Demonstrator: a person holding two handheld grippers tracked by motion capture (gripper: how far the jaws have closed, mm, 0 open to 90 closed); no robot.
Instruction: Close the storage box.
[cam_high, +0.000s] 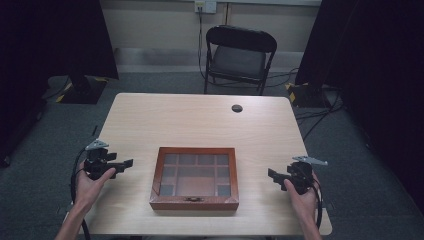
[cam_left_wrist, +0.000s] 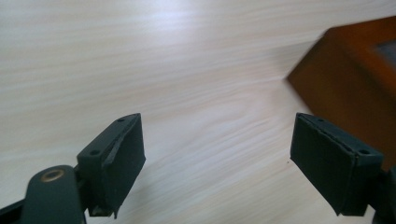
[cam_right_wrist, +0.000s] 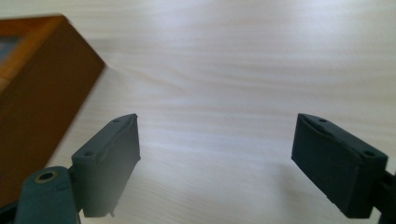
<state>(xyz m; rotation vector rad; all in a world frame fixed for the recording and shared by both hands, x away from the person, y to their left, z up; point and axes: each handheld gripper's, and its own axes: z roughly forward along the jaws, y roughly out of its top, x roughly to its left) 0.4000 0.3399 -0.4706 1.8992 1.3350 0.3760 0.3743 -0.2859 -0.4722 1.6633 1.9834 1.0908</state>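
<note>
A brown wooden box (cam_high: 195, 178) with a glass lid over several compartments lies shut near the table's front edge, clasp toward me. My left gripper (cam_high: 129, 163) hovers to its left, jaws pointing at the box, open and empty. On the other side my right gripper (cam_high: 270, 173) also points at the box, open, with nothing between its fingers. In the left gripper view a corner of the box (cam_left_wrist: 355, 79) shows at the upper right, beyond the left gripper (cam_left_wrist: 217, 163). In the right gripper view the box (cam_right_wrist: 37, 88) fills the left edge, beside the right gripper (cam_right_wrist: 217, 163).
The pale wooden table (cam_high: 200, 125) has a round cable hole (cam_high: 237, 108) at its far side. A black folding chair (cam_high: 239, 55) stands behind the table. Bare tabletop lies on both sides of the box.
</note>
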